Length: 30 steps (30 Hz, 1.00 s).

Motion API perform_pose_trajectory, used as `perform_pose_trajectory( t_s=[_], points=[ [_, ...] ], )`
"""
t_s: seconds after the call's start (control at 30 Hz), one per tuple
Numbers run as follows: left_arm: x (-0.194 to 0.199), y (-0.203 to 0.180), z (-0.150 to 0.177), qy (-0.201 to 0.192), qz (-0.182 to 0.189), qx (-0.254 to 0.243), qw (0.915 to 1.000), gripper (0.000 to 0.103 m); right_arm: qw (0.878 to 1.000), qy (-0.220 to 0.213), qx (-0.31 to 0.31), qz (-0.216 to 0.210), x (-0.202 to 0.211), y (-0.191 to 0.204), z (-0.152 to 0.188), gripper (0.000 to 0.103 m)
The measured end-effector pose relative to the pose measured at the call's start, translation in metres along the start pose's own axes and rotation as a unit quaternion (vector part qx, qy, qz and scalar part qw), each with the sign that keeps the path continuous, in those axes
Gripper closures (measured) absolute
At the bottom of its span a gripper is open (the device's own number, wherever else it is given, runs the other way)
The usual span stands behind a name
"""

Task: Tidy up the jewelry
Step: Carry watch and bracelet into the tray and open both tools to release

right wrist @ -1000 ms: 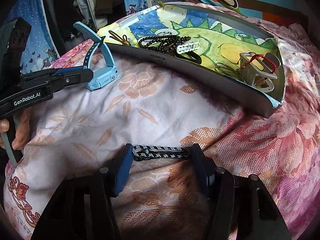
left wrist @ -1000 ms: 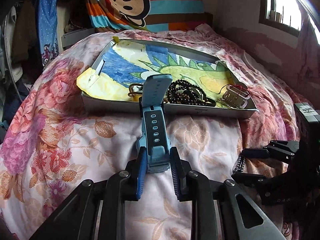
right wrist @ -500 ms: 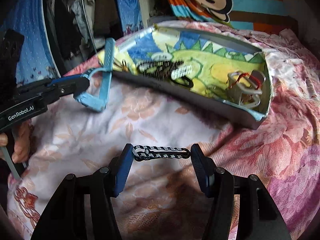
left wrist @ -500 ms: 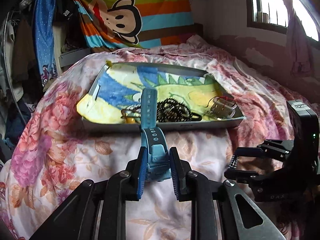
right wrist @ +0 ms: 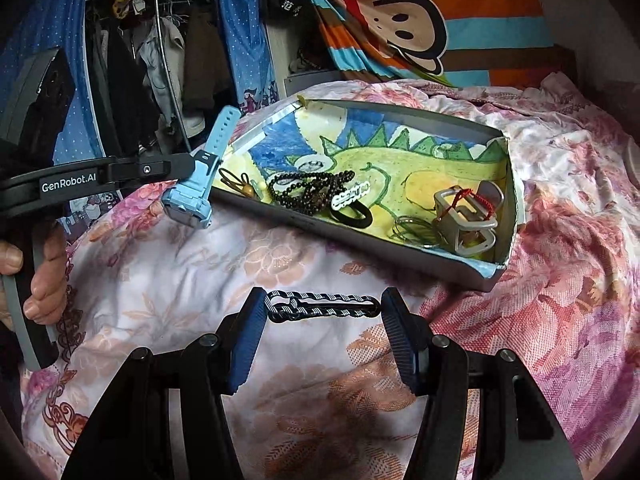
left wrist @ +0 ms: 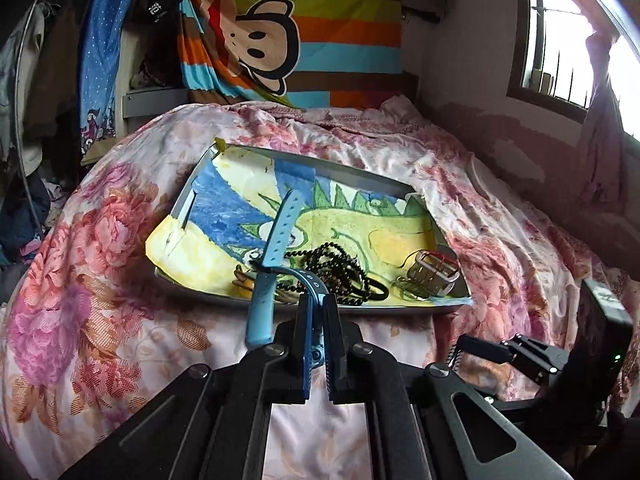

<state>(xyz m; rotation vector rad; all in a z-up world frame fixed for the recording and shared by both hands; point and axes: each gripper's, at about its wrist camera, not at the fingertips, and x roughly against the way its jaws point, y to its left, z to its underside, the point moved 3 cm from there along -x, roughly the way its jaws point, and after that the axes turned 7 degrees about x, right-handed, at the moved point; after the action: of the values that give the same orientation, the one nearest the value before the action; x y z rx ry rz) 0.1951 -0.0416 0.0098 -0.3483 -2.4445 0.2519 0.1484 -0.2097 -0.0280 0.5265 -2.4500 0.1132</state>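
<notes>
**Blue watch and patterned clip held near the tray**

Blue plastic marks the watch [left wrist: 264,280], whose strap is pinched between the pads of the left gripper [left wrist: 316,344]; the pads sit almost together on the band. In the right wrist view the watch body hangs below that gripper, lifted off the flowered bedspread [right wrist: 168,272] and just off the tray's near left corner.

The tray [right wrist: 360,236] is a shallow grey box lined with a crayon drawing, resting on the bed. Inside it, a string of dark beads [right wrist: 308,188] lies by the near wall, with a black hair tie [right wrist: 356,216] and a white clip [right wrist: 352,196] next to it. A grey stand with a red cord [right wrist: 468,216] sits in the tray's right end.

The right gripper [right wrist: 322,312] holds a black-and-white patterned clip [right wrist: 322,308] lengthwise, one end against each pad, in front of the tray's near wall and above the bedspread.
</notes>
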Motion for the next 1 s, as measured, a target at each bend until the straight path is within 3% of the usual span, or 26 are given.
perform_pose_trajectory(
  t_s=[0.23,0.43,0.6,0.77,0.9,1.0],
  points=[
    [0.001,-0.009,-0.02,-0.02,0.015,-0.014,0.9996,0.098,0.999,-0.05,0.004,0.02,-0.006,-0.008,-0.026,0.05],
    [-0.028,-0.014,-0.046,-0.037,0.013,-0.032,0.9987,0.098,0.994,-0.095,0.014,0.048,-0.025,-0.02,-0.061,0.049],
    [-0.059,-0.011,-0.055,-0.035,0.015,-0.024,0.999,0.098,0.996,-0.068,0.004,0.061,-0.053,-0.036,-0.077,0.05],
    [-0.087,0.004,-0.049,-0.014,0.01,-0.003,0.9998,0.098,0.998,-0.005,-0.02,0.059,-0.082,-0.044,-0.062,0.049],
    [-0.098,0.011,-0.044,0.009,0.028,0.018,0.9994,0.098,0.998,-0.003,-0.021,0.064,-0.087,-0.045,-0.058,0.049],
    [-0.097,0.009,-0.045,0.012,0.021,0.012,0.9996,0.098,0.998,-0.004,-0.021,0.063,-0.086,-0.046,-0.055,0.049]
  ],
)
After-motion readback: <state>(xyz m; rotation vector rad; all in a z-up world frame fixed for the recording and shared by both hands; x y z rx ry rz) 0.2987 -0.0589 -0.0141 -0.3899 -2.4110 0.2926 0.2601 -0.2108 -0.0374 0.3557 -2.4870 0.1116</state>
